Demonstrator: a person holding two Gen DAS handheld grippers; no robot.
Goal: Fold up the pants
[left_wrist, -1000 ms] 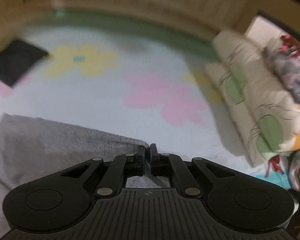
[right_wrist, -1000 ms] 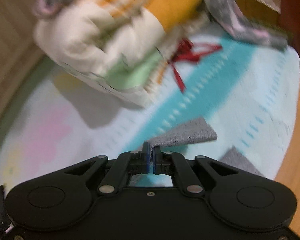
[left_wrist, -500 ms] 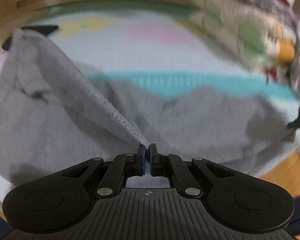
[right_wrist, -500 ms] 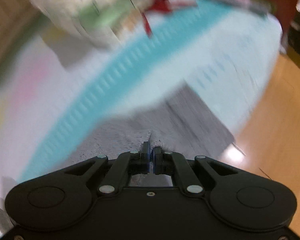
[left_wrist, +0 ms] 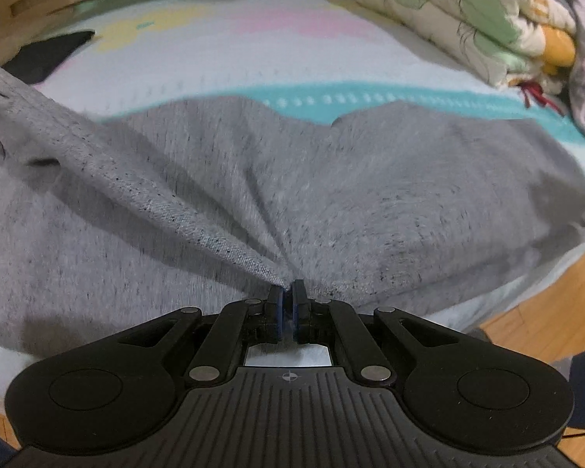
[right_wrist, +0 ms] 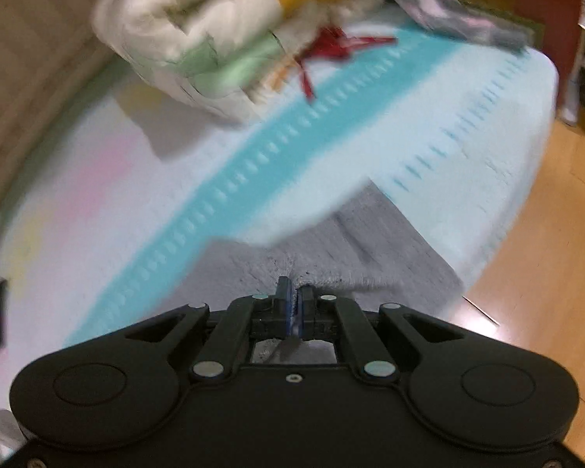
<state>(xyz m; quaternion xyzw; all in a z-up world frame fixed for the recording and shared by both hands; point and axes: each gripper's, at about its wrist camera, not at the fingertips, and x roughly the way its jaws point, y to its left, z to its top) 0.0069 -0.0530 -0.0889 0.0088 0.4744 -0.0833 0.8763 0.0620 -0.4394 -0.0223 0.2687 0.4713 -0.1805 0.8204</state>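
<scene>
Left wrist view: bed sheet [left_wrist: 222, 58], pale with a teal stripe and pastel flowers, takes up most of the frame. Grey pants [left_wrist: 370, 195] lie spread across its near edge, one taut ridge of cloth running down to the left gripper [left_wrist: 287, 292], jaws pinched together on the fabric. Folded quilt [left_wrist: 468, 19] at far right. Right wrist view, blurred: right gripper [right_wrist: 294, 296] clamped on a pants edge.

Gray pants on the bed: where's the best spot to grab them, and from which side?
Grab the gray pants at their near edge, from above at the bed's wooden-floor side. That edge lies reachable, and both the left gripper and right gripper pinch it there.
</scene>
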